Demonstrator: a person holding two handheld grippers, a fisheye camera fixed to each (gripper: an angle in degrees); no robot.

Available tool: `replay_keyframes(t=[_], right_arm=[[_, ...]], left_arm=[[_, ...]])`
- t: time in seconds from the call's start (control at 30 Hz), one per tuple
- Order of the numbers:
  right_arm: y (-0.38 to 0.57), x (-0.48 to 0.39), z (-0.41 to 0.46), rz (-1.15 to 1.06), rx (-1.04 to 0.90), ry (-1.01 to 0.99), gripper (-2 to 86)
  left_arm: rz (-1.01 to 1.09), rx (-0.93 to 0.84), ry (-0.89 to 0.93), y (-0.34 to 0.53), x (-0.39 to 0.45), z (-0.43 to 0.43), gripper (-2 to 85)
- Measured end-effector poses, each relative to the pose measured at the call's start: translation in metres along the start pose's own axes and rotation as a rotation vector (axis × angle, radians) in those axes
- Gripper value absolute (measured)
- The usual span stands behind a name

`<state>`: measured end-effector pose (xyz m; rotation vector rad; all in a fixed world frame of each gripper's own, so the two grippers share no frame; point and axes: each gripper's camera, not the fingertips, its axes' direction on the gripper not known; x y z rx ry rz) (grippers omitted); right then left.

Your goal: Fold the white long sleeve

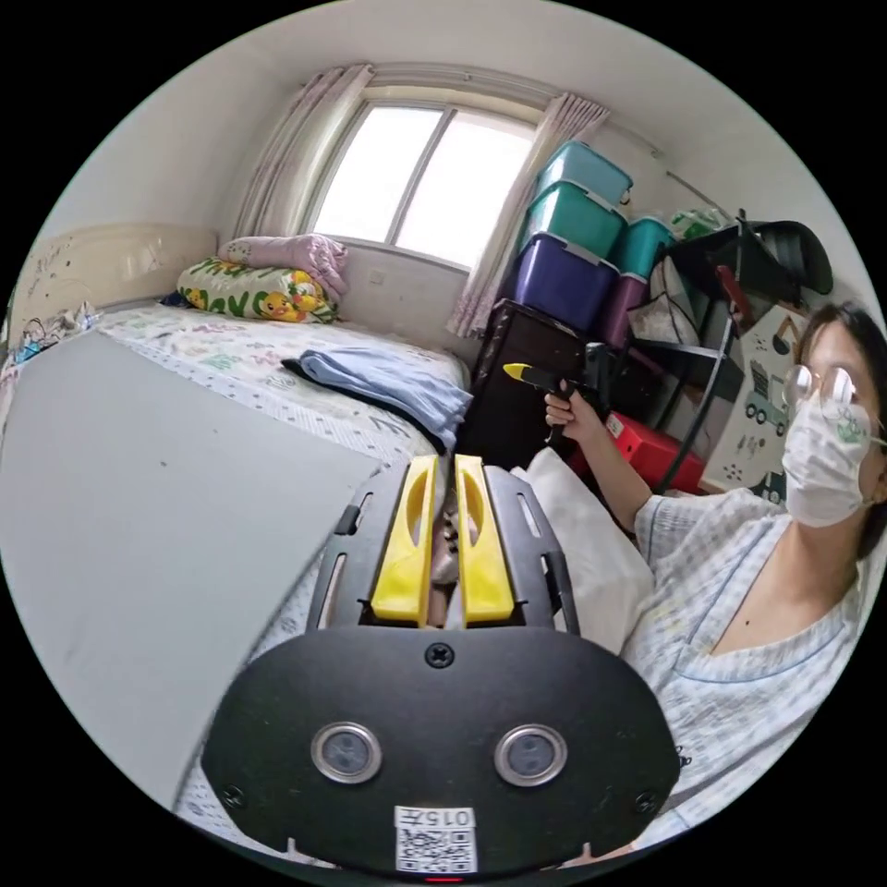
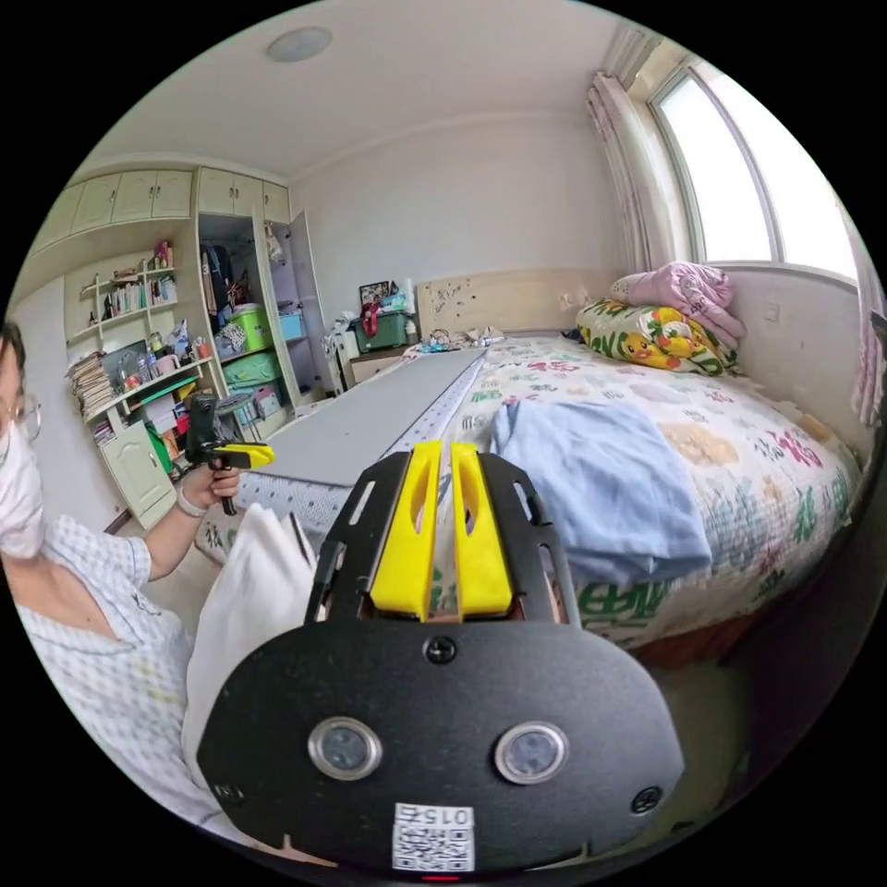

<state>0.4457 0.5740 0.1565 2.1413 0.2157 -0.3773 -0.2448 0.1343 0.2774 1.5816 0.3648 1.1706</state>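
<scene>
The white long sleeve lies bunched against the person's chest and lap, and it hangs as a pale fold in the right gripper view. My left gripper is shut, its yellow jaws together with nothing between them, just beside the cloth. My right gripper is shut too and holds nothing. A hand holds each gripper in the air: the right gripper is raised beyond the white cloth, and the left gripper is raised above the cloth's upper edge.
A long grey board lies along the bed. A folded blue garment rests on the patterned bedspread, with pillows by the window. Stacked storage bins and a dark cabinet stand past the bed's foot. Shelves line the far wall.
</scene>
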Motion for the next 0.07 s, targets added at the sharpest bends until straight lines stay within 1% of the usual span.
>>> replay_keyframes(t=[0.07], right_arm=[[-0.058,0.020,0.043,0.012,-0.001,-0.006,4.9]], left_arm=[[0.001,-0.024,-0.088,-0.036,-0.022,0.036,5.3]])
